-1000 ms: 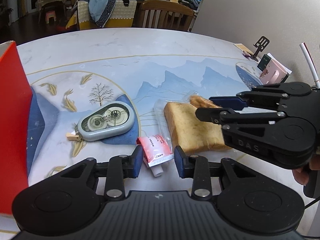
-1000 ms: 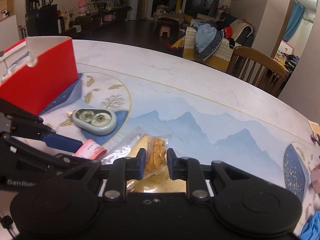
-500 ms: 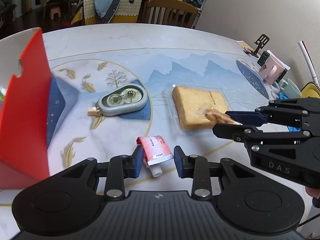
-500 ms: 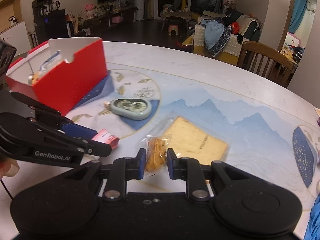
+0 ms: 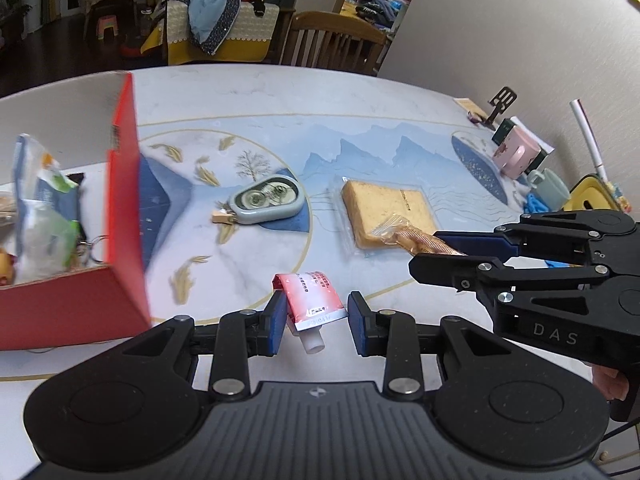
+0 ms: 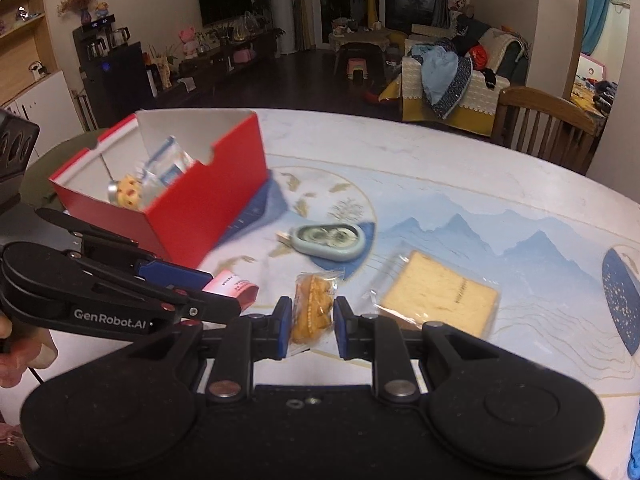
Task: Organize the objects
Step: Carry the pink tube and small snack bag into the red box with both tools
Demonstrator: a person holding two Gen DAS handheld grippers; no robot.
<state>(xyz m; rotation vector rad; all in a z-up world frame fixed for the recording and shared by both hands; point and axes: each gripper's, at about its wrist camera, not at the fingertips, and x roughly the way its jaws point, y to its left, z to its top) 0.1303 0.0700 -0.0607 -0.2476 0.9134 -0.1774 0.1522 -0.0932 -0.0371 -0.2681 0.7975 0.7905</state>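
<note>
My left gripper (image 5: 316, 322) is shut on a small pink tube (image 5: 310, 300) with a white cap, held above the table. The same tube (image 6: 234, 286) shows between its blue pads in the right wrist view. My right gripper (image 6: 309, 322) is shut on a wrapped cookie packet (image 6: 314, 306), also lifted; in the left wrist view that packet (image 5: 416, 238) sticks out of the right gripper's jaws. An open red box (image 6: 192, 196) holding several small items stands at the left. A grey-green tape dispenser (image 5: 266, 200) and a wrapped slice of cake (image 5: 388, 210) lie on the table.
Mugs (image 5: 516, 158) and a phone stand (image 5: 502, 102) crowd the table's far right by the wall. A wooden chair (image 6: 548, 128) stands behind the table. A hand (image 6: 16, 356) holds the left gripper at the lower left.
Both grippers have risen and swung left toward the red box, each carrying its item. The box now shows its open inside; the cake and the tape dispenser lie farther off.
</note>
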